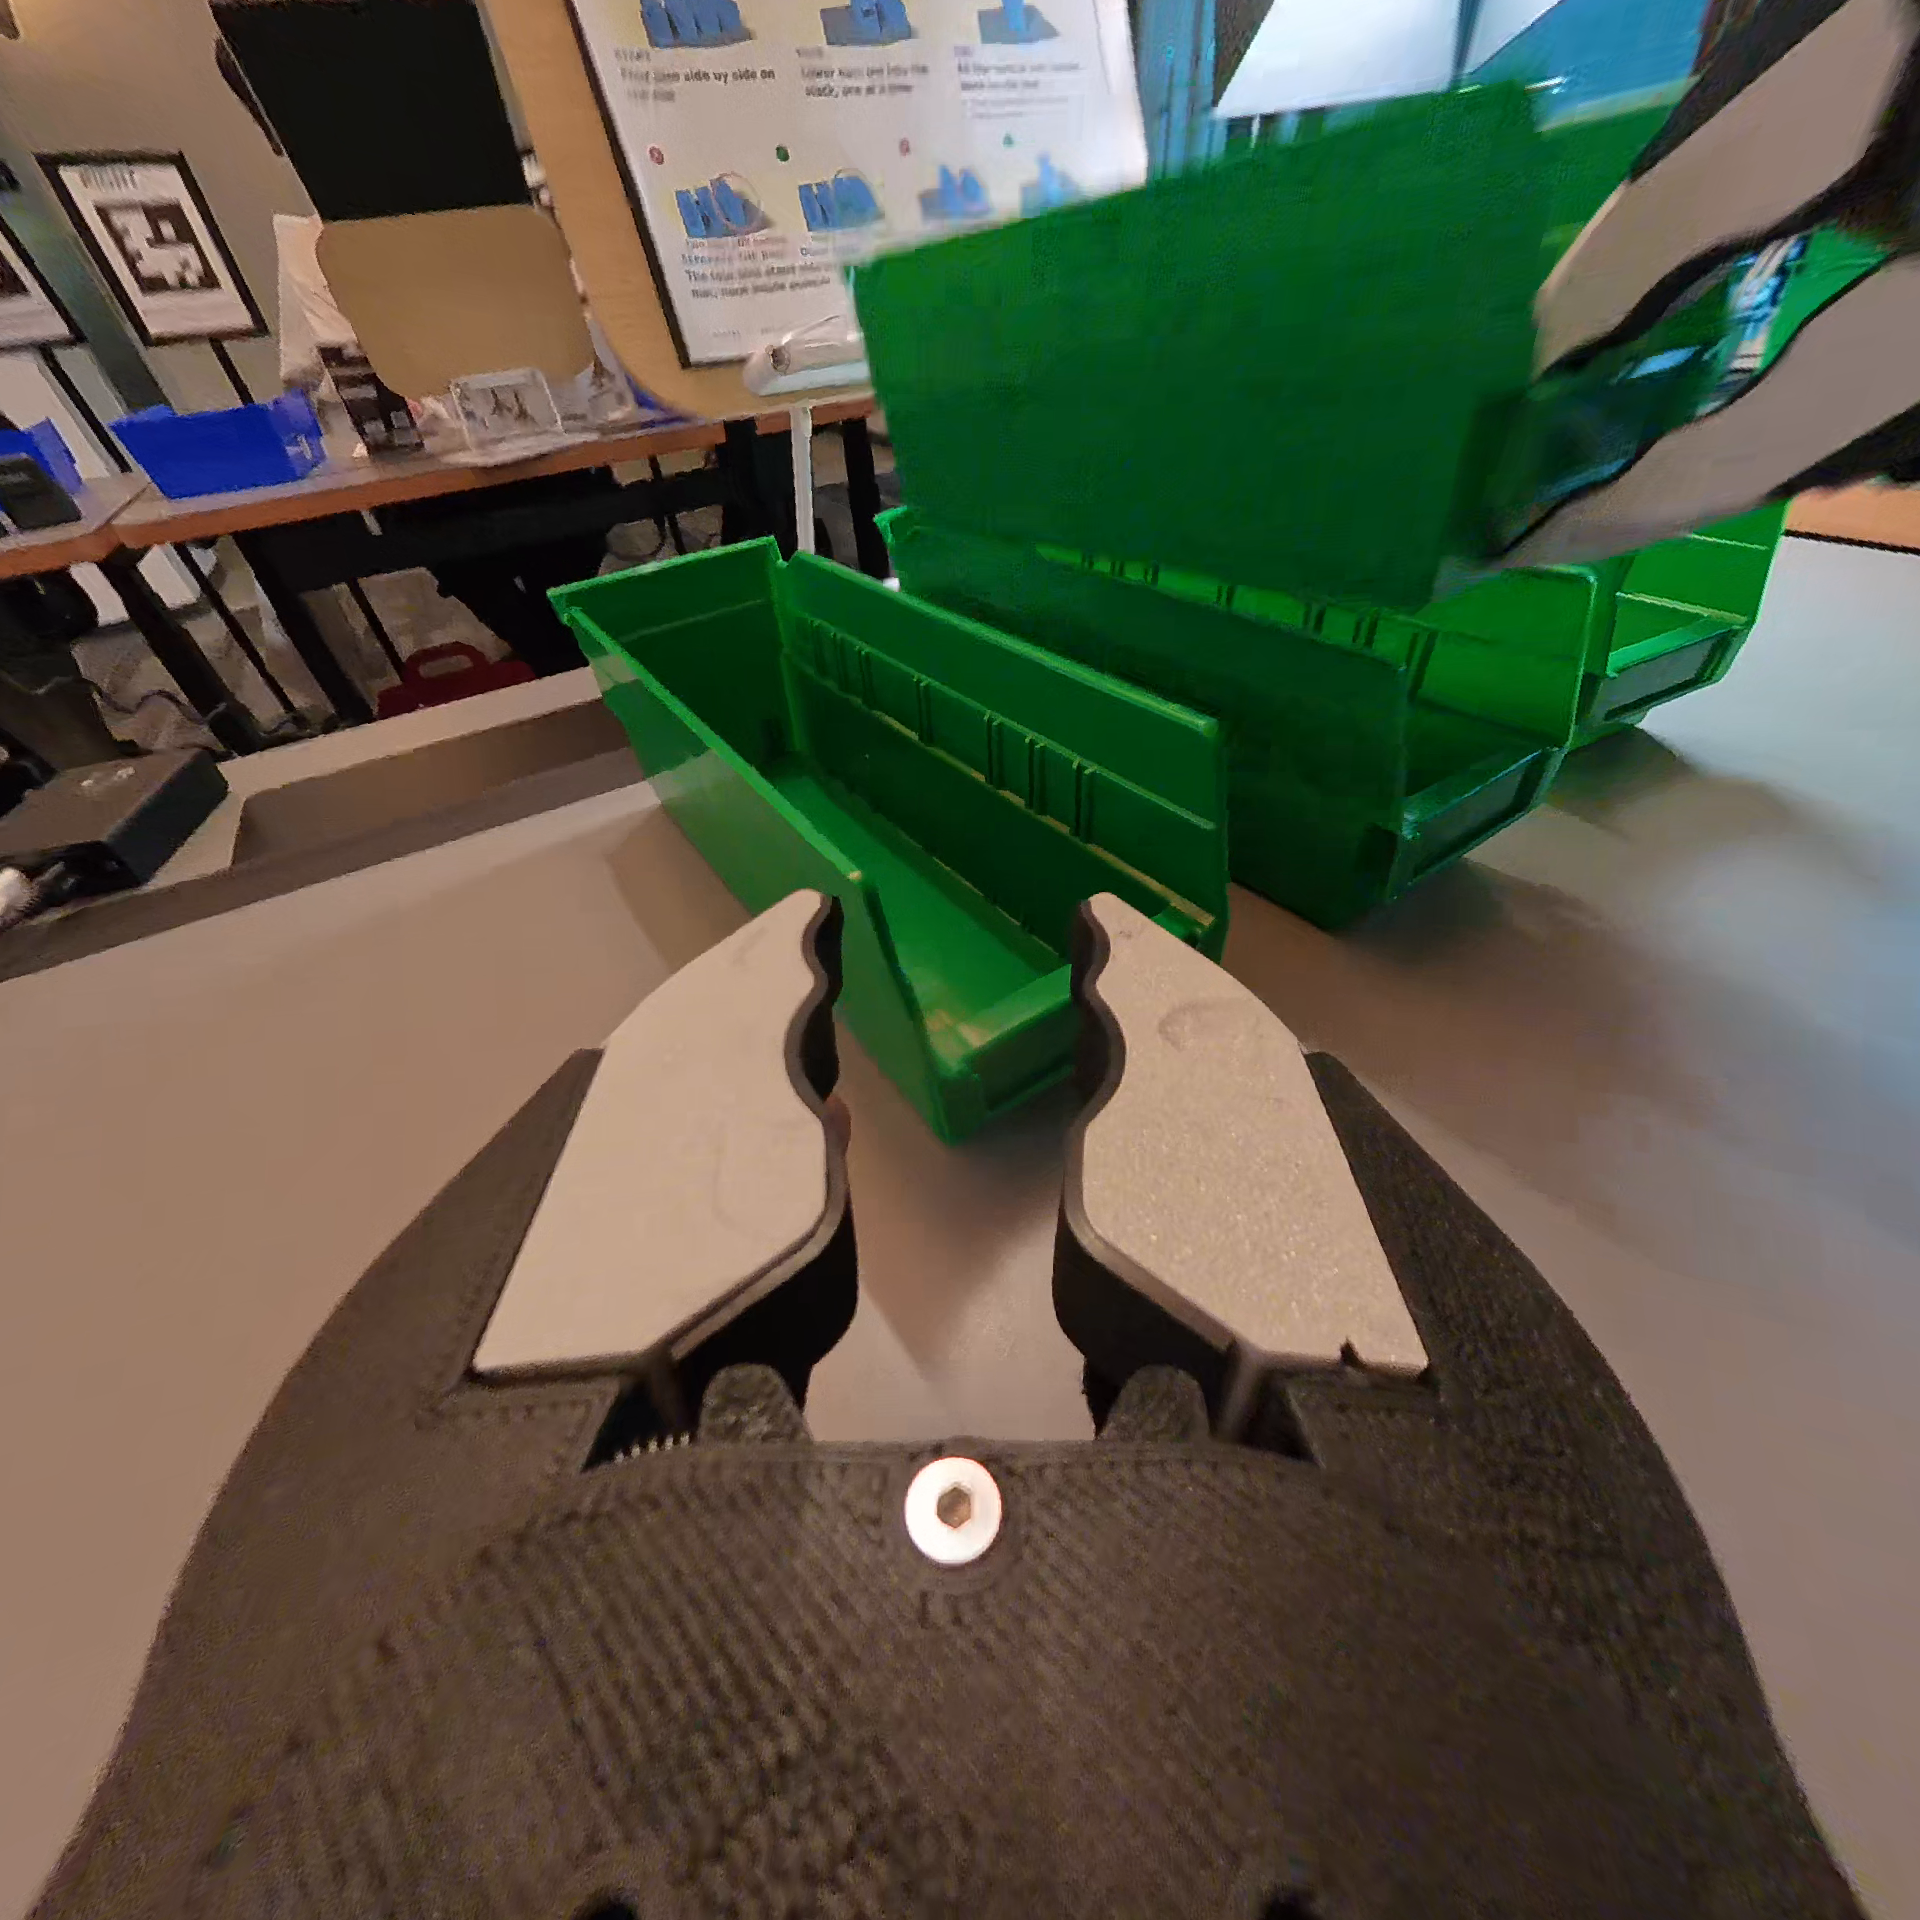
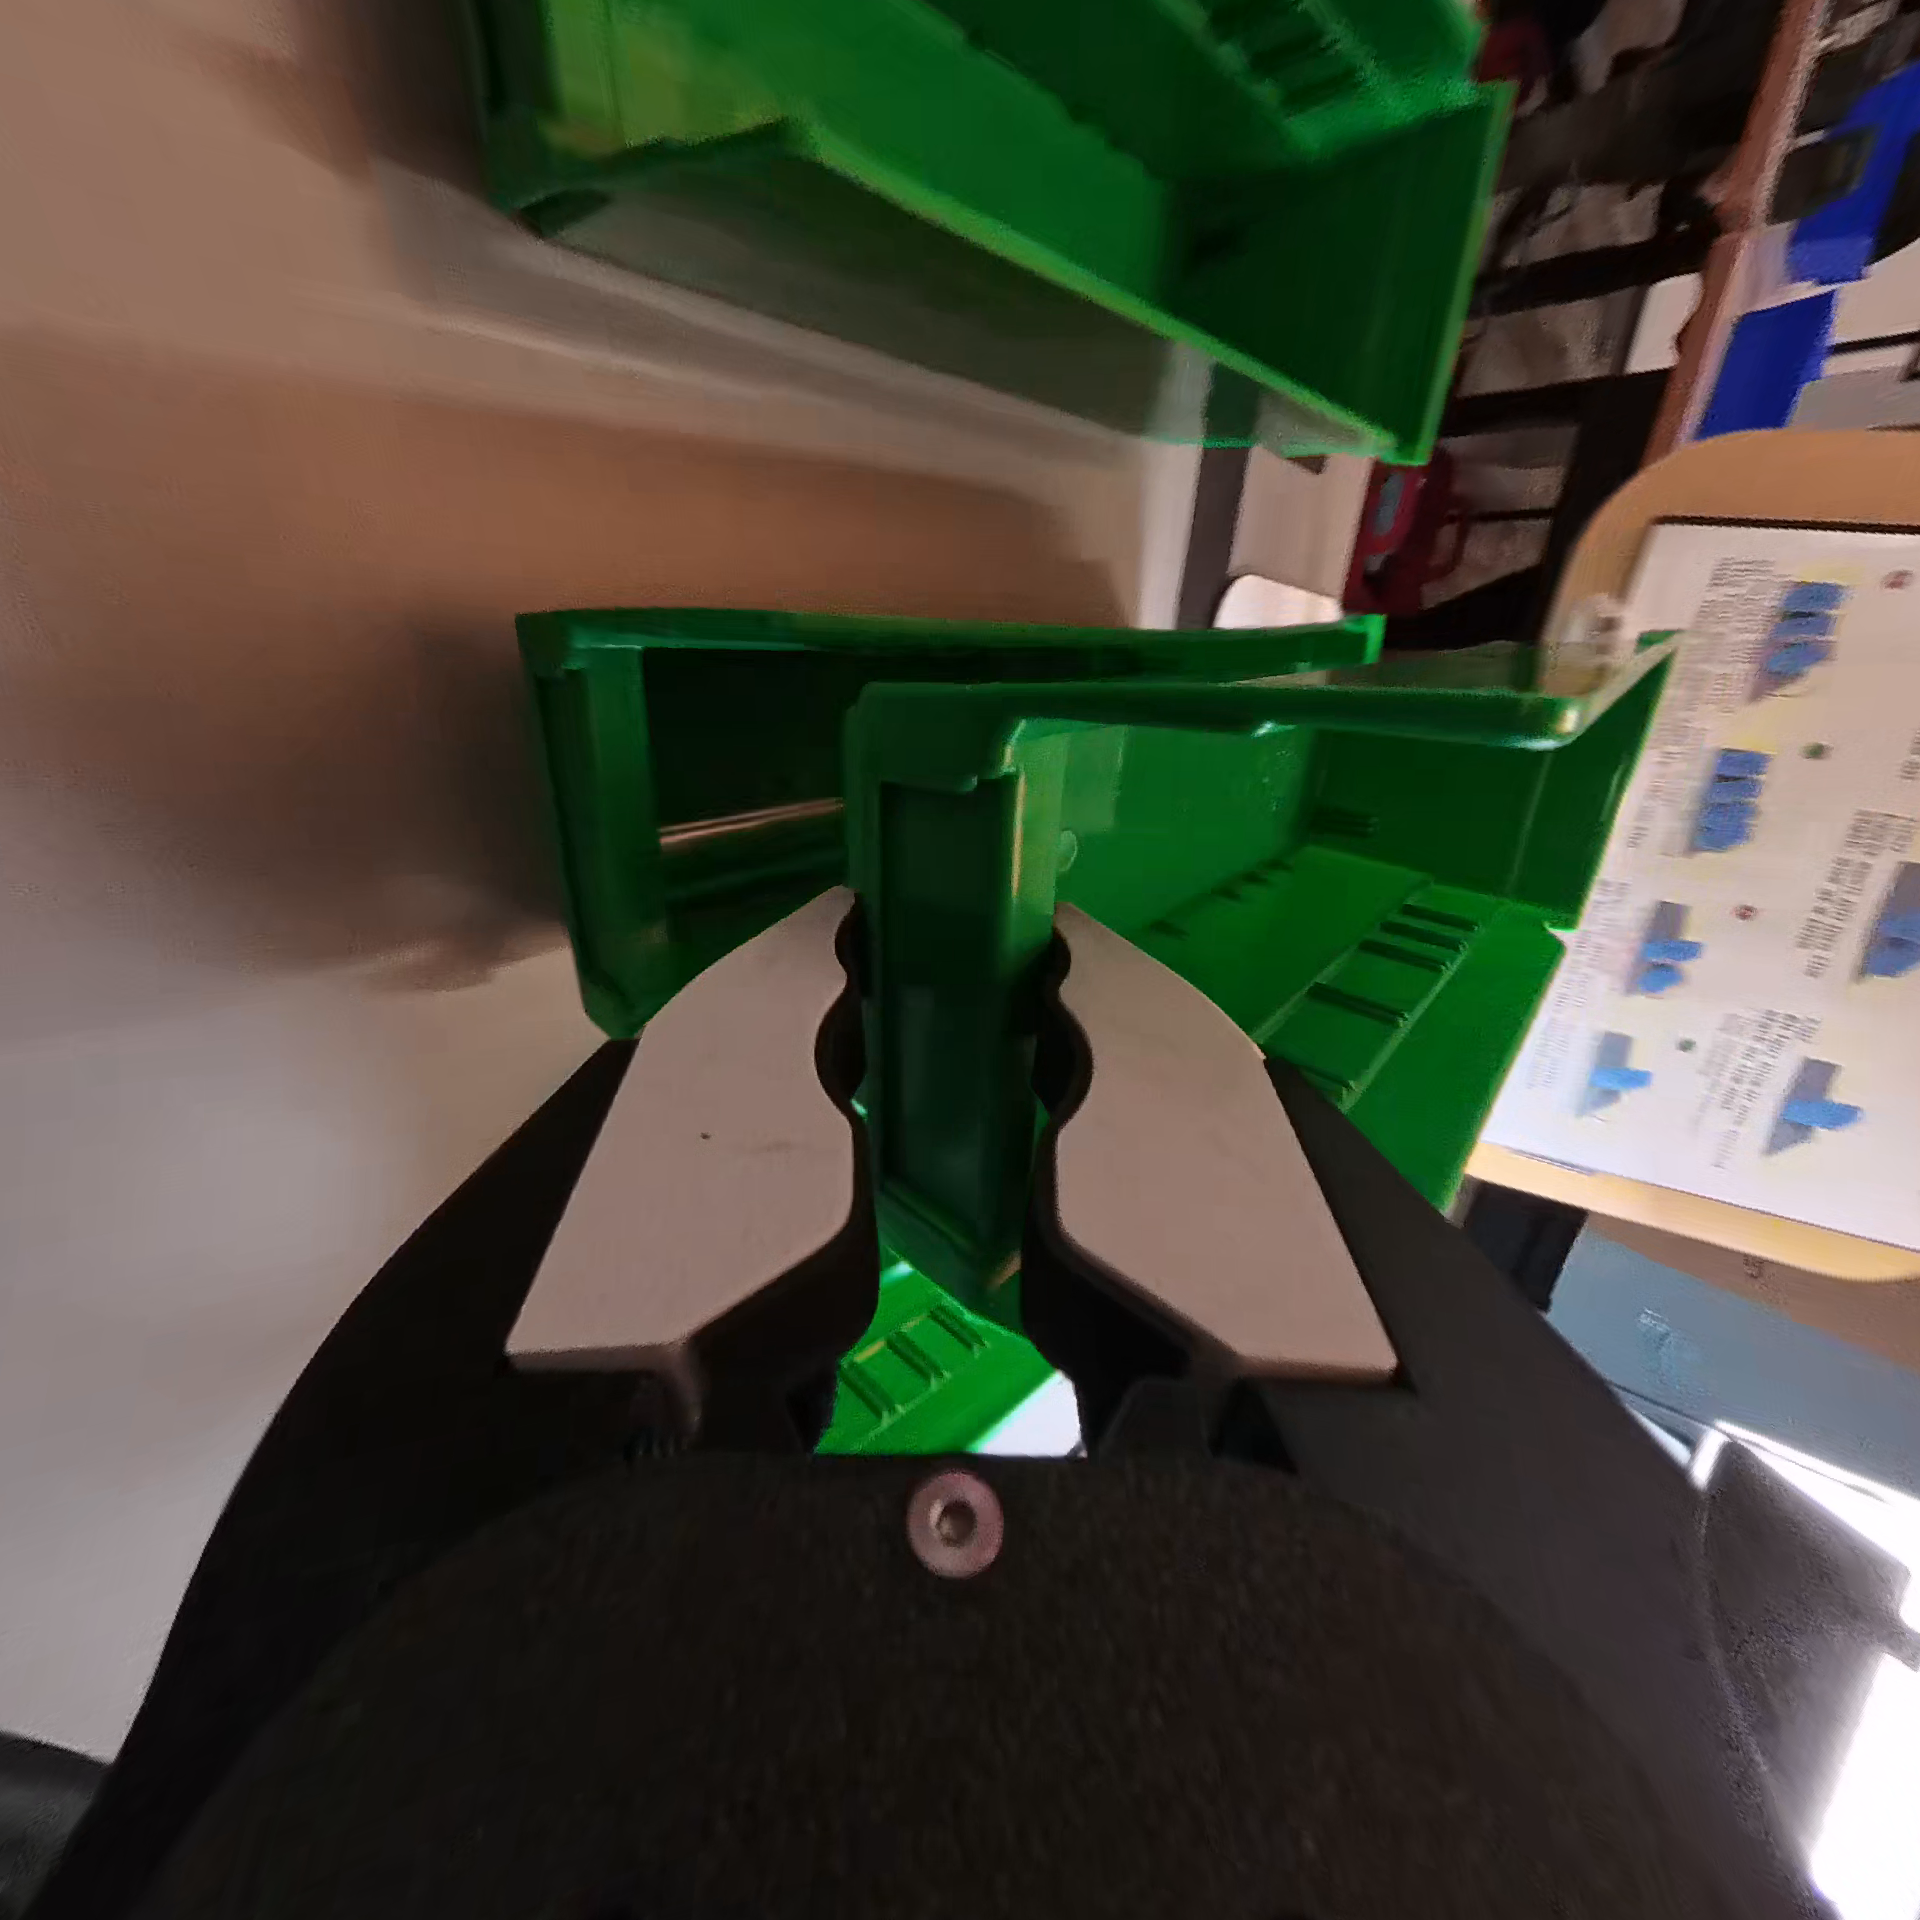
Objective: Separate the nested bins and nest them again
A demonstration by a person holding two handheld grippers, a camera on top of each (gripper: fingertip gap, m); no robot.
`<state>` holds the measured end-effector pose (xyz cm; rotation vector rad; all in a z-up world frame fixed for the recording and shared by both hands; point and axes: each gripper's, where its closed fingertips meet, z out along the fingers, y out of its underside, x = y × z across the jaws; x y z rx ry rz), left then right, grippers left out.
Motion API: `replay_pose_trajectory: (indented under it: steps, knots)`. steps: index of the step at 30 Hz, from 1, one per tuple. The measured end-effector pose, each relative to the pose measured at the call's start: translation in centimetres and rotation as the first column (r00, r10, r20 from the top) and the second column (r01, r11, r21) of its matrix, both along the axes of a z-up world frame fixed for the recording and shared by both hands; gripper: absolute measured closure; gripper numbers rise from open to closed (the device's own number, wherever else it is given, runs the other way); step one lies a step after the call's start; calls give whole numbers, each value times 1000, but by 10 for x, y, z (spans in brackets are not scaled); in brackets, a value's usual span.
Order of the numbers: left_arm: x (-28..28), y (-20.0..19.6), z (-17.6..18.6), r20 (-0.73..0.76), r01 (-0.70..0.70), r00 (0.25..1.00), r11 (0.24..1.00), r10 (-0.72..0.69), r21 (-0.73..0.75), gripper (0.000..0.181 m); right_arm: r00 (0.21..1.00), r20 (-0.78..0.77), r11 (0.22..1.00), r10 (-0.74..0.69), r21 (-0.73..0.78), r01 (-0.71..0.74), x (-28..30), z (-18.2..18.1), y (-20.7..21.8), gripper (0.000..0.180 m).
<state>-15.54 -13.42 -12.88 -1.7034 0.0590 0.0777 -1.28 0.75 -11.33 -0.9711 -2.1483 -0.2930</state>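
Note:
Several long green bins are on the grey table (image 1: 312, 1143). One bin (image 1: 883, 748) stands alone, its front end between the fingertips of my left gripper (image 1: 956, 925), which is open and empty. My right gripper (image 2: 951, 935) is shut on the end wall of another green bin (image 2: 1299, 831) and holds it tilted in the air. In the left wrist view this lifted bin (image 1: 1195, 384) is blurred, with the right gripper (image 1: 1621, 436) at the upper right. Two more bins (image 1: 1351, 748) stand on the table below it.
A board with a picture poster (image 1: 831, 156) stands behind the bins. A back table holds blue bins (image 1: 218, 447) and small items. A black box (image 1: 104, 810) sits at the left past the table's edge. Bare table lies on both sides of my left gripper. Tip to tip, the grippers are about 20 cm apart.

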Motion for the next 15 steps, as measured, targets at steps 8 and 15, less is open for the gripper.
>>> replay_pose_trajectory:
  steps: [8,15]
  knots:
    - [30,8,11,-83,93,992,995,-90,28,138,998,63,1000,13,-9,-13,-2,-61,-2,148]
    - [44,24,0,-238,136,959,986,-155,-96,136,989,-121,977,80,-189,-102,16,-38,-37,132]
